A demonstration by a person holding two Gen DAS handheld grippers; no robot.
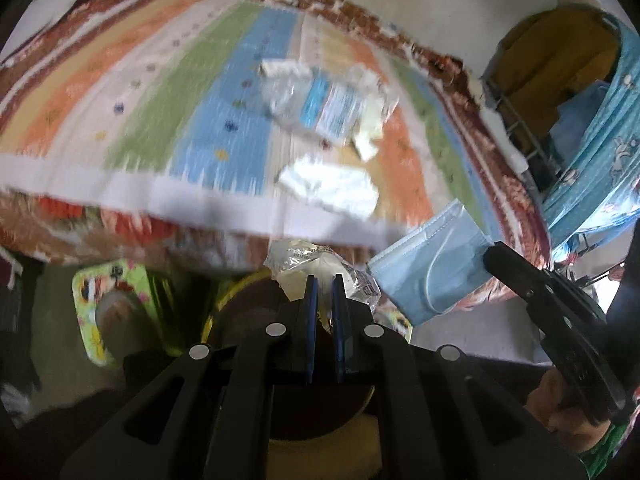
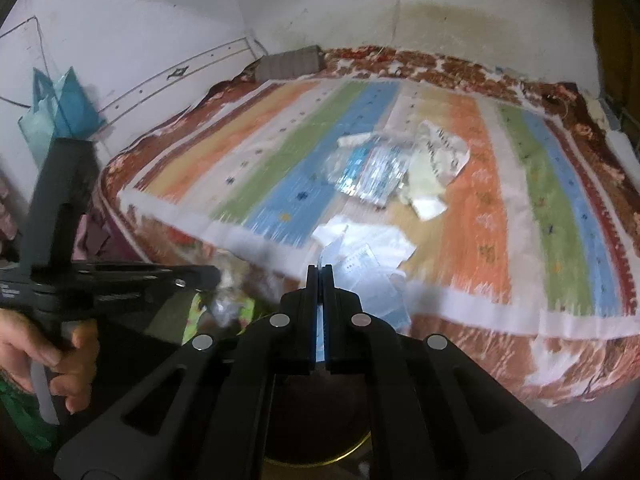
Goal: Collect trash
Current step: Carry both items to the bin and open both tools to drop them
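My left gripper (image 1: 324, 280) is shut on a crumpled clear plastic wrapper (image 1: 312, 266), held below the near edge of the bed. My right gripper (image 2: 319, 270) is shut on a light blue face mask; the mask (image 1: 436, 264) shows whole in the left wrist view, hanging from the right gripper's fingers (image 1: 500, 258). More trash lies on the striped bedspread (image 1: 160, 112): a clear and blue plastic package (image 1: 324, 104), white crumpled paper (image 1: 332, 188) and a printed paper (image 2: 444, 148). A round bin with a yellow rim (image 2: 352, 446) sits under both grippers.
The bed fills most of both views, with a white wall (image 2: 160, 20) behind it. A green cartoon-print item (image 1: 108, 304) lies on the floor at left. Blue bags (image 2: 60, 108) hang on the wall. A blue patterned cloth (image 1: 600, 152) hangs at right.
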